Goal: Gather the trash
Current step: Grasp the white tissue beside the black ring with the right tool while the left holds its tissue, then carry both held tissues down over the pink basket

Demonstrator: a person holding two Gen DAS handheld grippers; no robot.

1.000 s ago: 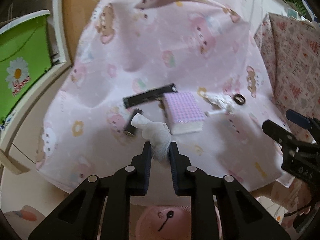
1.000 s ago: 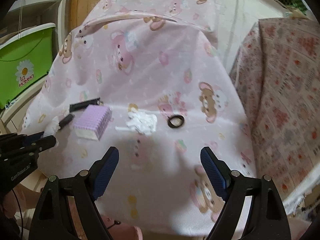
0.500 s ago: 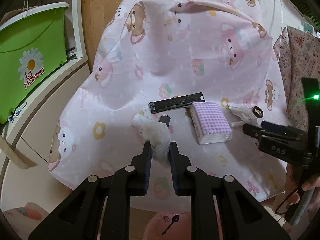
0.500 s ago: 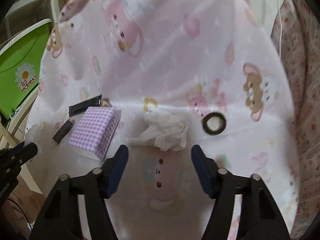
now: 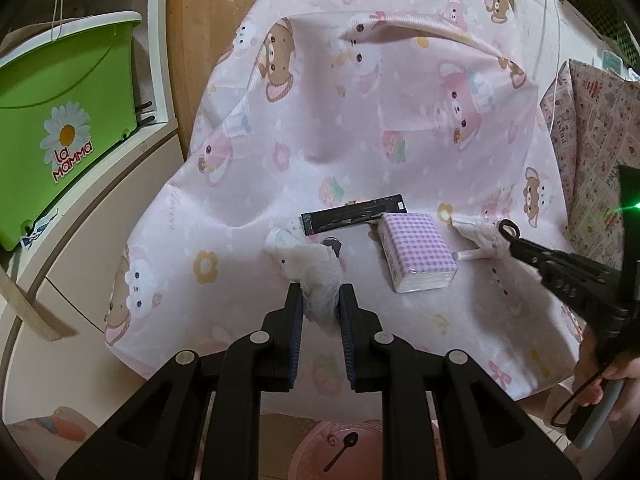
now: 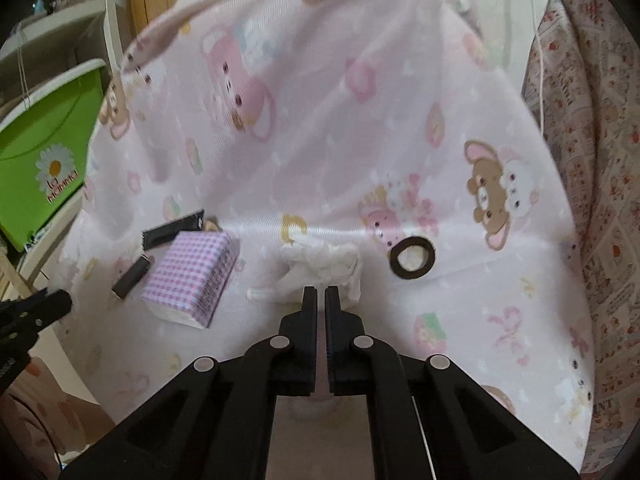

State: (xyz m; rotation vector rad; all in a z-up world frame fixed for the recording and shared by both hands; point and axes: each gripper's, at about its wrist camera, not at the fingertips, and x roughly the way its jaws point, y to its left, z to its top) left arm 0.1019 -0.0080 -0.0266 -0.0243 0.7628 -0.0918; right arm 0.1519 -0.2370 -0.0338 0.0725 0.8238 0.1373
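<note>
Left gripper [image 5: 320, 300] jaws clamp a crumpled tissue [image 5: 316, 276]. Right gripper [image 6: 320, 294] jaws have just been closing, nearly together at a second tissue [image 6: 320, 264] on the desk [image 6: 460, 340]. Below the left jaws, a pink bin [image 5: 308, 456] holds a spoon [image 5: 340, 454].

Pink bear-print cloth [image 6: 320, 120] under tissue pack [image 6: 188, 276], black wrapper [image 5: 352, 218], black ring [image 6: 412, 258], crumpled tissue [image 6: 320, 264].

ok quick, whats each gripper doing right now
left gripper: shut on a crumpled tissue.
right gripper: just closed at the second tissue wad; grip cannot be told.
</note>
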